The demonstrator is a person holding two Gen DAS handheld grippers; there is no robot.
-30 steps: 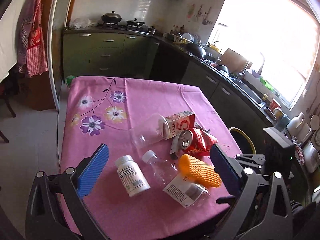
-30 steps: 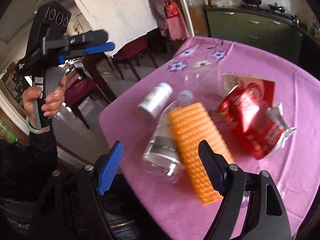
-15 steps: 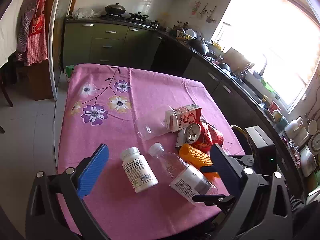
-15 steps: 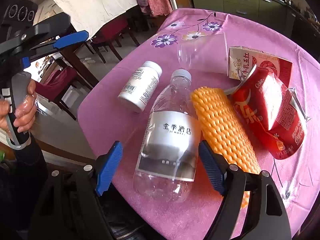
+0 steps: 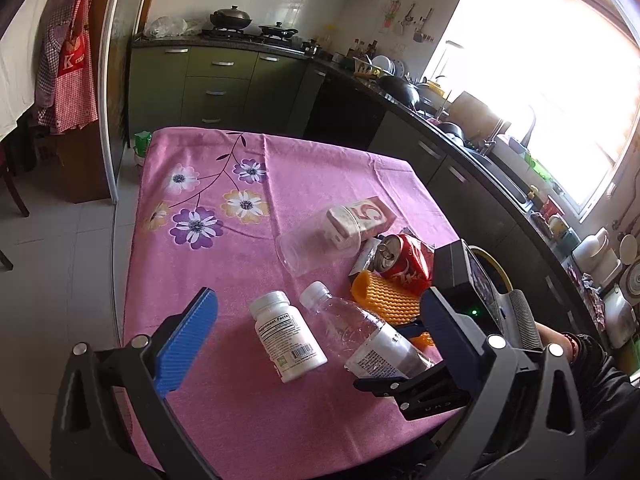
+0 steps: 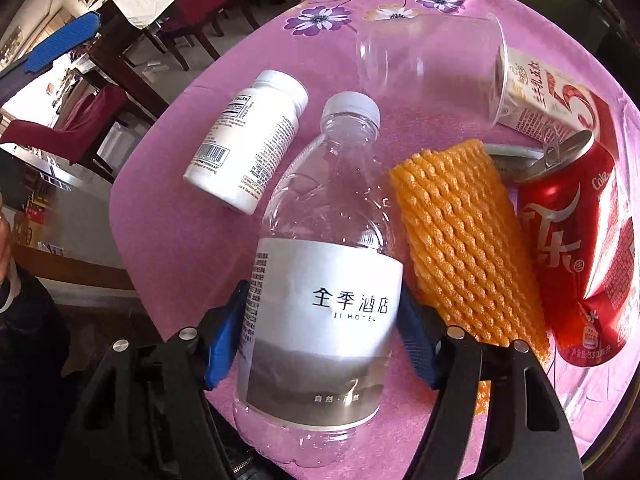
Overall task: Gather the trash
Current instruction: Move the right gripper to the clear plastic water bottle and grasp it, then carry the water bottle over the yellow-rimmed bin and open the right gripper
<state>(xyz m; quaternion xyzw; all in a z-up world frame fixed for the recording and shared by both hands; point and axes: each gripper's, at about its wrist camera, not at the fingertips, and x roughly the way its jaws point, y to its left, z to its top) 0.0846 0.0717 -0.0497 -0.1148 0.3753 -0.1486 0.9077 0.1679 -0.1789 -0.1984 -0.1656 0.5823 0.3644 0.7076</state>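
A clear water bottle [image 6: 324,240] with a white label lies on the pink cloth. My right gripper [image 6: 324,320] points down over it. Its jaws are closing, and both blue pads touch the sides of the label. In the left wrist view that bottle [image 5: 368,340] lies at the near right. Beside it are an orange foam net [image 6: 464,240], a dented red cola can [image 6: 576,256], a milk carton [image 6: 552,104], a clear plastic cup [image 6: 428,68] on its side and a white pill bottle [image 6: 248,140]. My left gripper [image 5: 318,312] hovers open above the table's near edge and holds nothing.
The table wears a pink flowered cloth [image 5: 224,420]. A yellow-rimmed bin [image 5: 494,268] stands by its right side. Dark green kitchen cabinets [image 5: 216,80] run along the back and right. Red chairs [image 6: 76,128] stand past the table's left edge.
My right gripper has come down and forward over the water bottle, and its jaws have narrowed onto the label. The left gripper has hardly moved.
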